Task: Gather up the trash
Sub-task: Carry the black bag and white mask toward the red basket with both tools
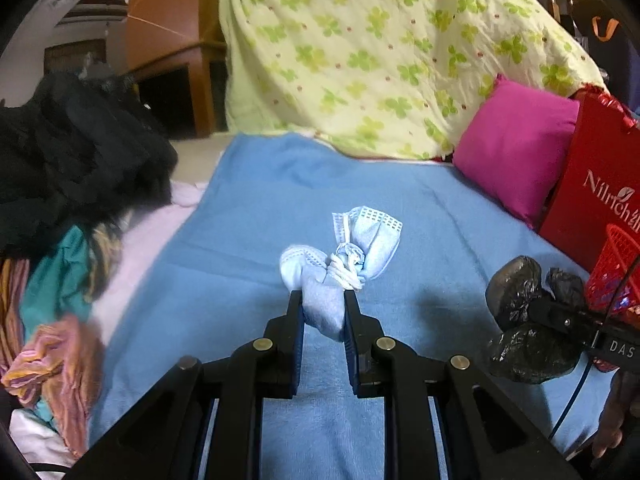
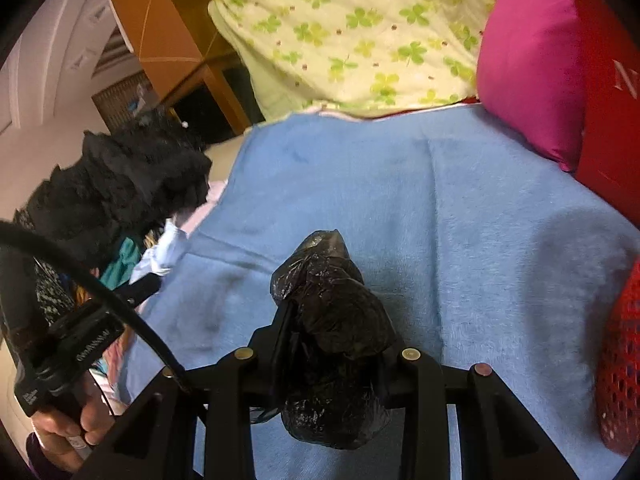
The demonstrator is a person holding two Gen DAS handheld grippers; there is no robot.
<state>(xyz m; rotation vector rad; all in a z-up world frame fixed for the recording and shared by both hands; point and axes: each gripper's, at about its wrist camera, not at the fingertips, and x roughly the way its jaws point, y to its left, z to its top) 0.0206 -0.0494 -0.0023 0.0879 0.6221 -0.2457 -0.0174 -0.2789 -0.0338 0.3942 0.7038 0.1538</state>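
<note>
My left gripper [image 1: 323, 300] is shut on a crumpled blue face mask [image 1: 344, 256] tied with its white ear loops, held over the blue blanket [image 1: 248, 248]. My right gripper [image 2: 332, 320] is shut on a crumpled black plastic bag [image 2: 332, 320]. In the left wrist view that bag [image 1: 516, 292] and the right gripper [image 1: 560, 312] show at the right, close to a red mesh basket [image 1: 616, 272]. The basket's edge also shows in the right wrist view [image 2: 620, 360].
A red paper bag [image 1: 600, 176] and a magenta pillow [image 1: 516, 148] stand at the right. A clover-print quilt [image 1: 380, 52] is heaped behind. Black and coloured clothes [image 1: 72, 152] pile up at the left. A wooden cabinet [image 1: 168, 40] is beyond.
</note>
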